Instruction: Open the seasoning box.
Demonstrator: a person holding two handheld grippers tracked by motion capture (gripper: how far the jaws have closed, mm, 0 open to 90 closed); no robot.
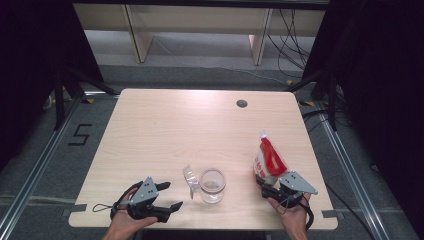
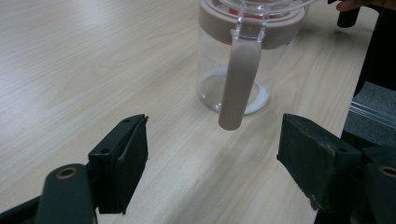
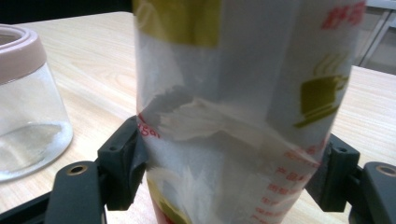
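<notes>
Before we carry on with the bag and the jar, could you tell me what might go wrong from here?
1. The right gripper clamps the soft bag low down, so its tall top could flop or spill.
2. The glass jar stands unheld near the table edge; a nudge could shift it.
3. The left gripper is open around the jar's hanging lid clasp and could snag it.

table point(image 1: 165, 125): pale wood, mid-frame, round cable hole point(image 1: 242, 103) upper right | floor point(image 1: 40, 155): grey, number marking point(image 1: 80, 134) at left | top: light wooden furniture legs point(image 1: 138, 35), loose cables point(image 1: 290, 30) | sides: black curtains point(image 1: 30, 60)
</notes>
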